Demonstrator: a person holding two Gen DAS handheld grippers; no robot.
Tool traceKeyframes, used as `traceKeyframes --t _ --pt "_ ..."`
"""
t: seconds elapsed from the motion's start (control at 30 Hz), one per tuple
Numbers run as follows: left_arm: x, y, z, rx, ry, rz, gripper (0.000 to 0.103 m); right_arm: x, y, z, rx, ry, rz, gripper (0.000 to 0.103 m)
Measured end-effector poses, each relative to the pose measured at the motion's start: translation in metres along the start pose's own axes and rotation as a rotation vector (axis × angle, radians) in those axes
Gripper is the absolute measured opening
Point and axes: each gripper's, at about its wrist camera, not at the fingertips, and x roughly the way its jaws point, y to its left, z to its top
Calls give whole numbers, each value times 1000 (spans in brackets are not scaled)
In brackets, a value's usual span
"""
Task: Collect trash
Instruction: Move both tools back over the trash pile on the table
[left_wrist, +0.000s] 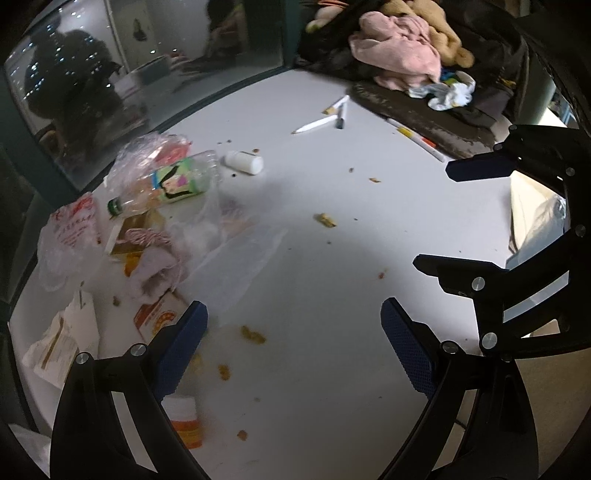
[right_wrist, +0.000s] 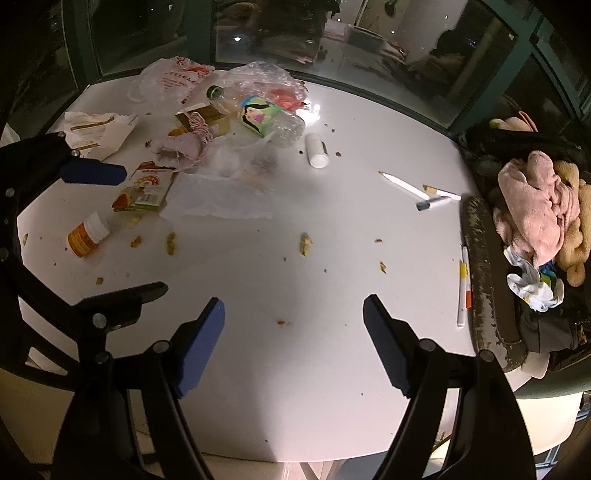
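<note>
Currently both the left gripper (left_wrist: 293, 325) and the right gripper (right_wrist: 293, 321) hang with fingers spread and empty above the white surface (right_wrist: 295, 387), near the plastic bottle (right_wrist: 273, 120) and wrappers.

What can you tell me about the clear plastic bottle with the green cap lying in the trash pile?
The clear plastic bottle lies on its side on the white table, near the window edge, in the litter heap. It is transparent and ribbed, looks empty, and carries a green label with a cartoon figure around its middle. Its dark green cap is screwed on. The neck lies against a crumpled clear plastic bag, a gold box lies beside it, and a small white bottle lies just off its base. Neither gripper touches it.
</note>
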Motion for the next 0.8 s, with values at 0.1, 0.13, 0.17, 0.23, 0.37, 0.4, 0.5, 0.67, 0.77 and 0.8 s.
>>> traceKeyframes --t 0.1,0.13,0.17,0.23,0.37,0.4,0.5,0.67,0.77,0.8 --pt "0 7 -1 -35 -8 17 92 1 3 7 4 2 -18 74" --pt "0 8 -1 -47 -10 20 92 2 4 8 8 2 -20 74" --pt "1 10 -1 -65 -11 23 92 3 3 10 11 2 -22 74" --pt "2 14 -4 -99 -10 31 92 5 4 12 13 3 -22 74" --pt "6 22 -10 -155 -11 46 92 11 7 15 1 -7 -15 74" --pt "7 25 -10 -169 -11 51 92 13 7 17 -2 -9 -9 74" --pt "10 36 -9 -215 -16 80 92 20 8 27 -15 -19 12 74" --pt "19 50 -9 -274 -7 117 95 34 10 46 -57 -21 41 74" --pt "27 55 -9 -285 19 142 95 46 8 54 -62 -14 69 74" --pt "29 58 -10 -295 28 147 95 49 7 56 -63 -10 78 74"
